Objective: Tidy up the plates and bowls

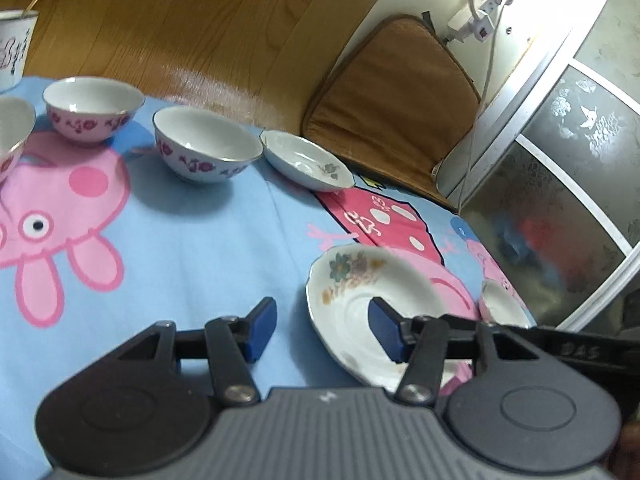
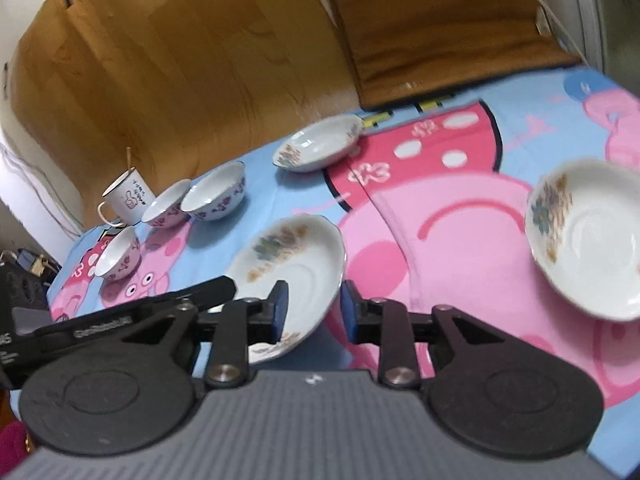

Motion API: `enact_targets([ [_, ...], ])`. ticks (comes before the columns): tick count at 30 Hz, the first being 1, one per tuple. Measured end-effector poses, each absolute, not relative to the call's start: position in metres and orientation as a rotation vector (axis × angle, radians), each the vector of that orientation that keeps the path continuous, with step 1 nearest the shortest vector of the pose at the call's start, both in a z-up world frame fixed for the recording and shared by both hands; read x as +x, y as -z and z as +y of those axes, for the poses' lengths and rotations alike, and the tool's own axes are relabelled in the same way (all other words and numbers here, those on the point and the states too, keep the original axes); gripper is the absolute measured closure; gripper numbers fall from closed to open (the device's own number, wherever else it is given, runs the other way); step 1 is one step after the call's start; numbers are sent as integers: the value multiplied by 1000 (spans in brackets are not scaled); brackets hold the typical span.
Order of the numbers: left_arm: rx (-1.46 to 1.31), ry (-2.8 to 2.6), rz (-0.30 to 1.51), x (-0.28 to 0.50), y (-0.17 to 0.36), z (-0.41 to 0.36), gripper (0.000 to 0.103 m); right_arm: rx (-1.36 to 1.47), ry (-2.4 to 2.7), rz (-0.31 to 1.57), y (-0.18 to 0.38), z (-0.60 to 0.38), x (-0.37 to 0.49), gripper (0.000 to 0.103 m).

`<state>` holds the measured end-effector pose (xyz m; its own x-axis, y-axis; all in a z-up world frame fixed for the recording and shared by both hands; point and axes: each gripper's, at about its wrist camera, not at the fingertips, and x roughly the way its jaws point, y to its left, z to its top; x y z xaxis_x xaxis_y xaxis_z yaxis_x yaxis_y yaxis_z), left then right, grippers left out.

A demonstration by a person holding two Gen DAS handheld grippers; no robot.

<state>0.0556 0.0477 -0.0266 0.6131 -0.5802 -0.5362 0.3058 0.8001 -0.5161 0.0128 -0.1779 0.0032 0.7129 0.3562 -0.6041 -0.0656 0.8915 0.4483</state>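
Observation:
Three white floral plates and three pink-flowered bowls stand on a Peppa Pig cloth. In the left wrist view my left gripper (image 1: 322,328) is open, its jaws astride the left rim of the near plate (image 1: 352,304). Bowls (image 1: 206,142), (image 1: 92,108) and a far plate (image 1: 308,160) lie beyond. In the right wrist view my right gripper (image 2: 314,306) is open around the right rim of the same near plate (image 2: 292,268). A second plate (image 2: 588,236) lies at right, a third (image 2: 320,142) at the back, bowls (image 2: 216,196), (image 2: 166,204), (image 2: 118,254) at left.
A white mug (image 2: 128,194) with a stick in it stands behind the bowls. A brown cushioned chair (image 1: 392,92) stands past the table's far edge. A wooden floor lies beyond. A frosted glass door (image 1: 560,184) is at right.

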Motion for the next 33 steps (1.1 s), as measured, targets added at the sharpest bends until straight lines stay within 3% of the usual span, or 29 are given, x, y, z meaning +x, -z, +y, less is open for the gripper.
enact_targets([
  [2, -421, 532, 772, 59, 28, 46, 66, 457, -252, 768, 6, -201, 12, 71],
  [3, -432, 536, 785, 60, 30, 45, 80, 485, -261, 772, 11, -203, 15, 71],
  [4, -435, 534, 802, 61, 32, 42, 88, 503, -270, 783, 15, -204, 17, 76],
  [6, -412, 503, 791, 58, 32, 38, 90, 484, -253, 772, 16, -206, 11, 87],
  [12, -371, 545, 736, 53, 2, 10, 91, 529, -240, 668, 4, -231, -11, 88],
  [18, -282, 674, 725, 68, -23, -68, 91, 482, -93, 504, -18, -275, -38, 88],
  [25, -211, 748, 778, 84, -7, -143, 90, 505, 52, 493, -5, -327, -49, 88],
  [33, -133, 751, 816, 88, 16, -177, 85, 458, 143, 496, 15, -337, -48, 86],
])
